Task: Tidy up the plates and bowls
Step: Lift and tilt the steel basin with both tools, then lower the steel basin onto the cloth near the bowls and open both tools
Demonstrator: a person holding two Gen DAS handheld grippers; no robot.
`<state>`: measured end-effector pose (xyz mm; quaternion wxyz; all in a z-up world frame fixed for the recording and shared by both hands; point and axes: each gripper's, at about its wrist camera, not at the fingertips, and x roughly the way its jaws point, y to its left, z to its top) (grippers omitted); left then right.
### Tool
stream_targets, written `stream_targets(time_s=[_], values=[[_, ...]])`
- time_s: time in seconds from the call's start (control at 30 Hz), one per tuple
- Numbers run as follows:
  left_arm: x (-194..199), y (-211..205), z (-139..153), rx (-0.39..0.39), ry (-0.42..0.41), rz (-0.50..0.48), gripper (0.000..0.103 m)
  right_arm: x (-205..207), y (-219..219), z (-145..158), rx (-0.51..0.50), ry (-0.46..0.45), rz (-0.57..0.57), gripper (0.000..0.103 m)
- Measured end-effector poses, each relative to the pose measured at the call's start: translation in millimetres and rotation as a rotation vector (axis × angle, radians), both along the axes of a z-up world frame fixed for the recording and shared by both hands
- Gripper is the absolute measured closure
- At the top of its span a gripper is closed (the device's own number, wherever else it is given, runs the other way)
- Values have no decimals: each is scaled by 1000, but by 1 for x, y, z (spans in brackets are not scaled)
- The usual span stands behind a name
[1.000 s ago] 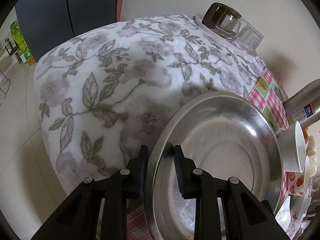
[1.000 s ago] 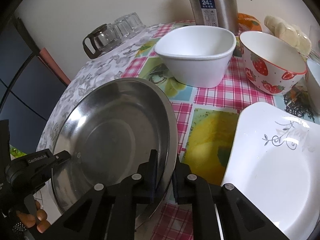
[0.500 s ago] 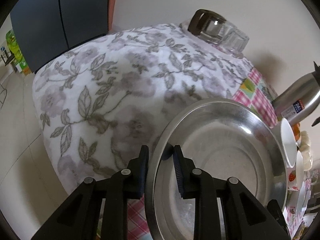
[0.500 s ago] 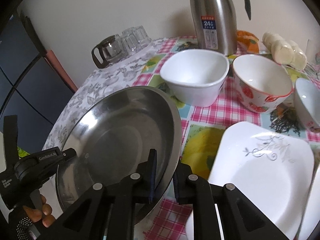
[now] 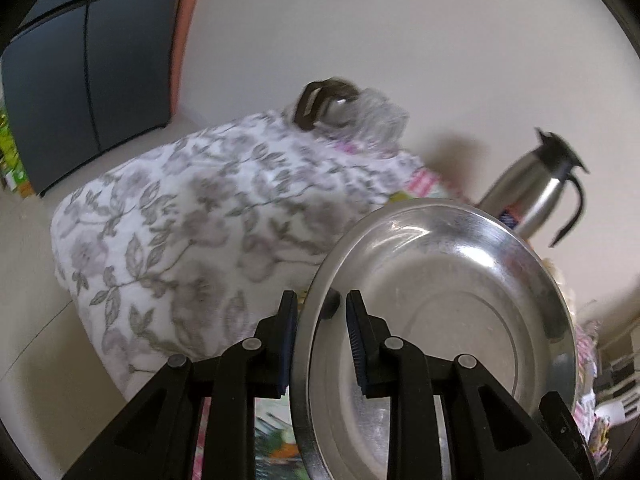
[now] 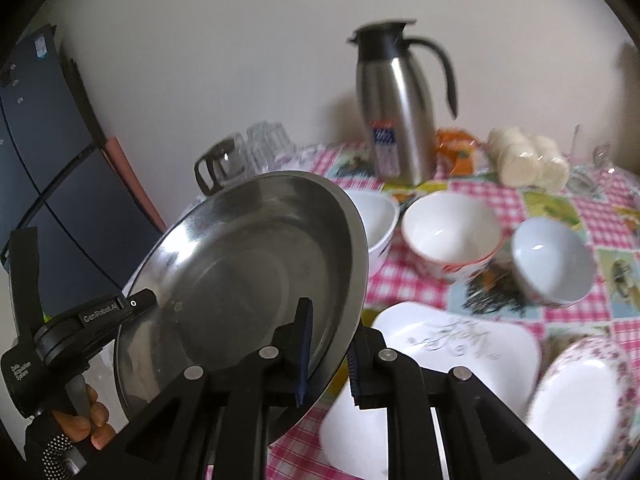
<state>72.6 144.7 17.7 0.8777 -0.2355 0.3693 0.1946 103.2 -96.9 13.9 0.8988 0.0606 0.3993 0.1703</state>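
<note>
Two grippers share one load: the steel plate point(image 6: 240, 280) is pinched at opposite edges, the right gripper point(image 6: 328, 356) clamped on its near-right rim and the left gripper point(image 5: 320, 340) clamped on the rim at the other side — both pairs of jaws nearly closed with the thin metal between the pads. From the right wrist view the plate is tilted and looks clear of the checked tablecloth point(image 6: 420, 288), above the table's left end, w/ the left gripper's body and the person's hand point(image 6: 86, 420) at its far edge. Judging by how things lie, sorting is at an early stage: three bowls stand loose in a row behind — a white bowl point(image 6: 380, 220) partly hidden by the plate, a strawberry bowl point(image 6: 452, 236) and a small white bowl point(image 6: 552, 260) — none nested. A square white plate point(image 6: 452, 344) and a floral-rim dish point(image 6: 580, 396) lie apart in front, unstacked. Probably the steel plate goes onto or under those plates next; where exactly can't be told. Steel jug point(image 6: 400, 104), glasses point(image 6: 260, 148) and a floral cloth point(image 5: 192, 220) — not part of the job.
</note>
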Motion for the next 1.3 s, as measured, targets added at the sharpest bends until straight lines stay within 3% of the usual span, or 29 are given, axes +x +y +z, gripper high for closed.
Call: stream_targets(time_s=[0.3,0.53,0.9,1.3], values=[[-2,-58,25,14,-76,-131,77,-29,-57,30,1,-71,-64,85],[-2,-101,28,16,-80,-220,77,-48,-102,34,-13,-70,-132,85],[2,-146,17,10,-25,-330,77,-65,-148,20,-17,-17,-229,84],[12,-145,-10,-6,92,-339,77,-60,-151,0,-35,65,-233,83]])
